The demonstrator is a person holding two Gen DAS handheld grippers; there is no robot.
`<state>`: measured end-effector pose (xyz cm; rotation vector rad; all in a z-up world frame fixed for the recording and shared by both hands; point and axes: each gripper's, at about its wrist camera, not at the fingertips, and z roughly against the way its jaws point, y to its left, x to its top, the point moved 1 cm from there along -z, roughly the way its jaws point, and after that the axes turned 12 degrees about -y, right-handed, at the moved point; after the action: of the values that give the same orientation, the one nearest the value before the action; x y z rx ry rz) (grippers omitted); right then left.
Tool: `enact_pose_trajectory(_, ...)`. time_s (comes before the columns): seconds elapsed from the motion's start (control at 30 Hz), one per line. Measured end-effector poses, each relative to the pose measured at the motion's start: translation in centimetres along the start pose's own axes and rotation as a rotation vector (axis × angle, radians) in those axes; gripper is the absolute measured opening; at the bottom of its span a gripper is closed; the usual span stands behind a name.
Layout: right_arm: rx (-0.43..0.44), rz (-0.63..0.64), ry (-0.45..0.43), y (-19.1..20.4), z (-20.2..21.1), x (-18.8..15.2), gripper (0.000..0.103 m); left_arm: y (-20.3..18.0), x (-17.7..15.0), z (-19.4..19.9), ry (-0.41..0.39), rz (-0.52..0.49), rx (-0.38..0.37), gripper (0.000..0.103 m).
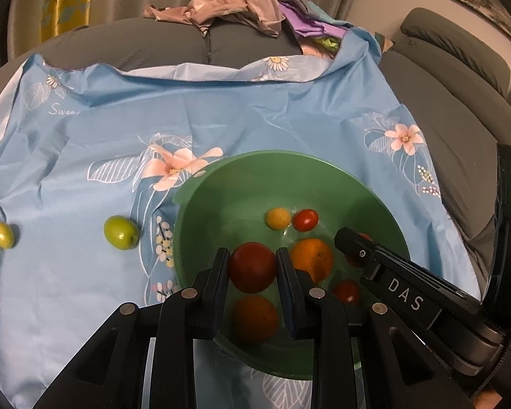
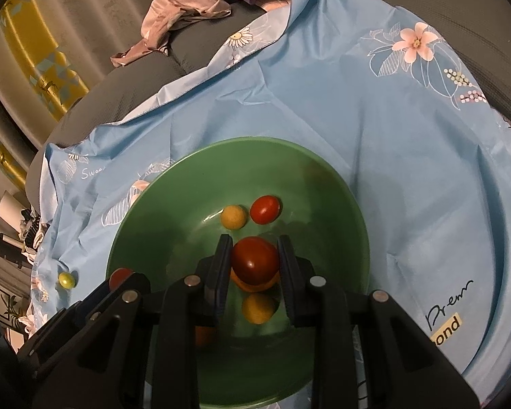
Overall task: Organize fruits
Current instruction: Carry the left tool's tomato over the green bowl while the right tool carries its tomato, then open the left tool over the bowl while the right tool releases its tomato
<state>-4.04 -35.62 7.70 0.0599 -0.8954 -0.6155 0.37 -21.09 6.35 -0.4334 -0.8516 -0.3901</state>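
Note:
A green bowl (image 1: 289, 156) (image 2: 242, 141) sits on a blue flowered cloth (image 1: 126, 177). My left gripper (image 1: 252, 259) is shut on a round red fruit (image 1: 252, 267) above the bowl's near side. My right gripper (image 2: 255, 248) is shut on a dark red fruit (image 2: 255, 260) over the bowl's middle. Each gripper shows in the other's view: the right gripper (image 1: 352, 248) at the bowl's right, the left gripper (image 2: 119, 283) at its left rim. A yellow ball (image 2: 234, 216), a small red tomato (image 2: 265, 209) and oranges (image 1: 311, 260) lie in the bowl.
On the cloth left of the bowl lie a green fruit (image 1: 121, 231) and, farther left, a small yellow fruit (image 1: 2, 234). Grey sofa cushions (image 1: 453, 109) surround the cloth. Crumpled clothes (image 1: 228, 3) are heaped on the backrest behind.

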Motion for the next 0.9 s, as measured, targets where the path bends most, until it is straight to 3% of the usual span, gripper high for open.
enact_pose_trajectory(0.9,-0.011,0.033,-0.002,0.5,-0.1,-0.1,0.029,0.1,-0.6,-1.1,0.03,0.0,-0.01,0.027)
